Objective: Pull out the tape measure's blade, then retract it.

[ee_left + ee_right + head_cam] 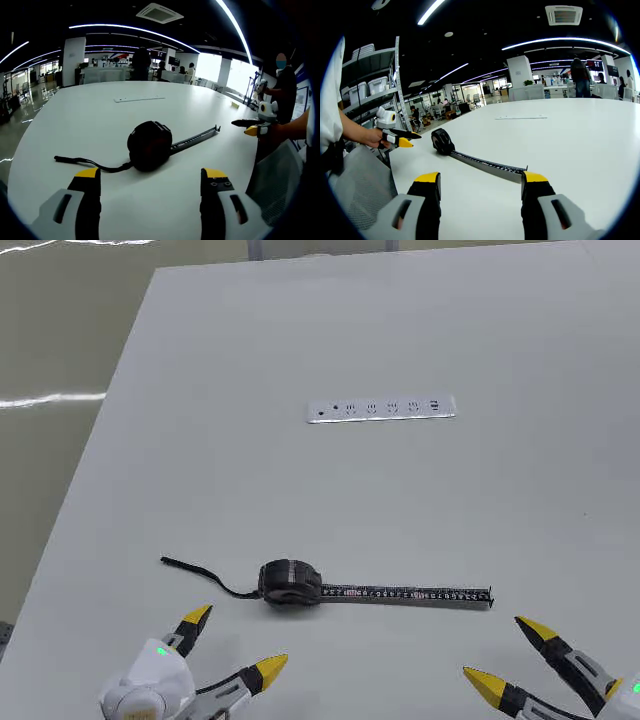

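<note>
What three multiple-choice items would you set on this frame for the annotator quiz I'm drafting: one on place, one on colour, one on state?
1. Where is the power strip relative to the tape measure?
A) beyond it, farther from the person
B) touching it
C) nearer the person than it

2. What colour are the fingertips of the left gripper and right gripper?
A) red
B) yellow
C) blue

3. How is the blade?
A) fully retracted
C) pulled out, flat on the table
B) clamped in a gripper

Answers:
1 A: the head view shows bare table between them.
2 B: the tips are yellow in every view.
3 C: both grippers are open and short of it.
</note>
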Demonstrator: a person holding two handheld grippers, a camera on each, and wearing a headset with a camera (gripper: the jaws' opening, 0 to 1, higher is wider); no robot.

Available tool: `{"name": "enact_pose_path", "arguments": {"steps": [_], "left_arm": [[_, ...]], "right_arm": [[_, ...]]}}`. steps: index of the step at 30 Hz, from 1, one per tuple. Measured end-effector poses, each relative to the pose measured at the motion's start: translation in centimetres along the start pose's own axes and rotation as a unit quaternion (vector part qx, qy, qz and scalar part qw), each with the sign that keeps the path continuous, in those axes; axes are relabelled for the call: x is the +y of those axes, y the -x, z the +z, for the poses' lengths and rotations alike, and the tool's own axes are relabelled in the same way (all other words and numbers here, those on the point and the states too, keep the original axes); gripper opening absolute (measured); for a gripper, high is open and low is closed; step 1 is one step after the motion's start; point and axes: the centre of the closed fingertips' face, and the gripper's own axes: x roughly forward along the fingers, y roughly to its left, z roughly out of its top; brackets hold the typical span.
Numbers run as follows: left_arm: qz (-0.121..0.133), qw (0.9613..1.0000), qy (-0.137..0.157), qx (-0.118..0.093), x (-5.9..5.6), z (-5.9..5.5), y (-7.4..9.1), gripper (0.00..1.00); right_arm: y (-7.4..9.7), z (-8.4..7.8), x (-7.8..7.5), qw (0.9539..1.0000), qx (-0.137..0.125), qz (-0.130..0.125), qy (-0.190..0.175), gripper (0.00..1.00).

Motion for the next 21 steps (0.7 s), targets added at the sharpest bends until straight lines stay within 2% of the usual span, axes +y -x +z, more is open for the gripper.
{"name": "enact_pose_path", "arguments": {"steps": [2,5,9,11,13,21], "left_arm": [[-0.002,1.0000,0.008,-0.003,-0.4,0.2,-0.4,0.81],[-0.001,1.0000,0.001,0.001,-0.8,0.3,-0.9,0.82],[0.007,0.9999,0.013,-0.005,-0.9,0.8,-1.3,0.84],[0.015,0.9998,0.014,-0.008,-0.8,0.9,-1.5,0.84],[0.015,0.9992,0.033,-0.012,-0.8,1.1,-1.7,0.85],[0.035,0.9986,0.039,-0.003,-0.1,1.0,-2.2,0.85]], "right_arm": [[0.0,0.0,0.0,1.0000,0.000,0.000,0.001,0.66],[-0.1,0.0,-0.1,1.0000,-0.001,0.000,-0.002,0.66],[-0.1,-0.1,-0.2,1.0000,0.002,0.000,0.000,0.66],[-0.1,-0.1,-0.3,1.0000,0.001,-0.001,-0.002,0.66],[-0.2,0.1,-0.7,1.0000,-0.001,-0.002,-0.003,0.66],[-0.5,0.2,-1.2,1.0000,0.005,0.002,0.005,0.65]]}}
